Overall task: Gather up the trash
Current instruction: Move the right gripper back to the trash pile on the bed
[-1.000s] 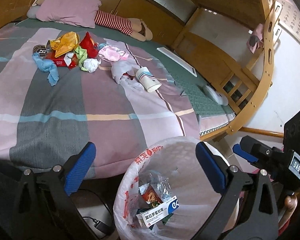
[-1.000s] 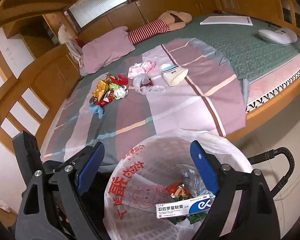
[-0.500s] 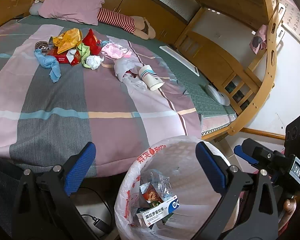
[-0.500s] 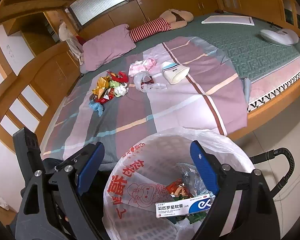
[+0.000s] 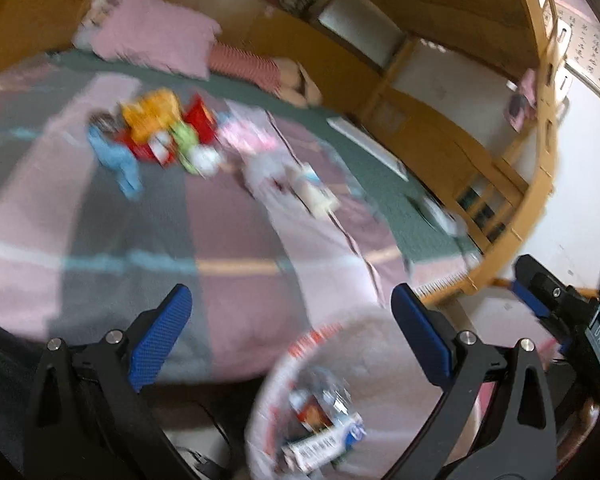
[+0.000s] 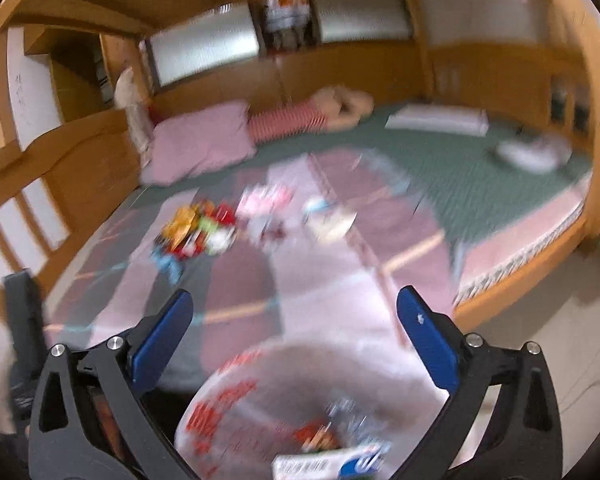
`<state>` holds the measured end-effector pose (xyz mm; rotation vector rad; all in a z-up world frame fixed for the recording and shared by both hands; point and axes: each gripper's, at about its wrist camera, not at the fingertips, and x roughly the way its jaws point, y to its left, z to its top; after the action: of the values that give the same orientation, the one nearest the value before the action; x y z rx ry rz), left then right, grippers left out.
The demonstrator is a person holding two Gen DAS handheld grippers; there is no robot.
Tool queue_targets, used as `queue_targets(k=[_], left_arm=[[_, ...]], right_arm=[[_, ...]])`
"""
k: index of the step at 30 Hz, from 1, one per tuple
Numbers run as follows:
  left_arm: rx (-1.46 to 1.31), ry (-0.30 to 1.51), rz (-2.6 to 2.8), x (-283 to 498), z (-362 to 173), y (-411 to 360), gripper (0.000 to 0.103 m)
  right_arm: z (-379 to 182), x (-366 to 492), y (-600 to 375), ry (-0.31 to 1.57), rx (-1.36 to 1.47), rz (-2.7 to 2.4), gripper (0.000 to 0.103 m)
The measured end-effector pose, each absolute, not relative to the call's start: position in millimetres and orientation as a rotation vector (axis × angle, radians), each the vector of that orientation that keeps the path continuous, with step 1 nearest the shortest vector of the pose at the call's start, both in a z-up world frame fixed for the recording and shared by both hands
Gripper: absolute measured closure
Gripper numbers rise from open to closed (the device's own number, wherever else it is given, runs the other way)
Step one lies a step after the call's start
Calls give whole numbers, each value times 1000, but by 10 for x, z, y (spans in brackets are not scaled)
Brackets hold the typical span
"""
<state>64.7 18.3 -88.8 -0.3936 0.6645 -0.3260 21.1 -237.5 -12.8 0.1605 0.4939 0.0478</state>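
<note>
So both tongs are gaping with nothing in them, the right gripper [image 6: 290, 344] having just spread wider, the left gripper [image 5: 290, 338] beside it, the bag-lined trash bin [image 6: 260, 400] right under their tips and the wrapper pile [image 5: 160, 136] on the bed [image 5: 228, 240] well ahead.

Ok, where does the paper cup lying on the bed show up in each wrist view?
Left wrist: the paper cup lies on its side right of centre, in the upper half, just right of the trash pile.
Right wrist: the cup sits near the middle, right of the pile.
Shared landmark: the pink pillow at the head of the bed, top left in both.
</note>
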Motion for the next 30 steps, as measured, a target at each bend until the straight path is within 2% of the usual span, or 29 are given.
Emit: queue_targets(k=[7, 10, 14, 16, 20, 23, 30], left_arm=[[-240, 485, 6, 920, -599, 528, 4], [-154, 446, 175, 1134, -537, 609, 4], [-116, 508, 240, 1469, -568, 751, 4], [-119, 614, 233, 1655, -643, 848, 4], [-271, 758, 245, 1710, -856, 1123, 4], [-385, 755, 274, 1609, -936, 1316, 4], [-421, 751, 283, 1592, -959, 1339, 4]], right_arm=[[7, 424, -2578, 332, 411, 6, 3], [31, 715, -2482, 379, 362, 14, 3], [20, 977, -2199, 381, 230, 3, 3], [-22, 1171, -2066, 426, 175, 13, 3], [-246, 1846, -1839, 640, 156, 48, 3], [-503, 2436, -1647, 818, 201, 95, 3], [-976, 3368, -1197, 953, 193, 91, 3]])
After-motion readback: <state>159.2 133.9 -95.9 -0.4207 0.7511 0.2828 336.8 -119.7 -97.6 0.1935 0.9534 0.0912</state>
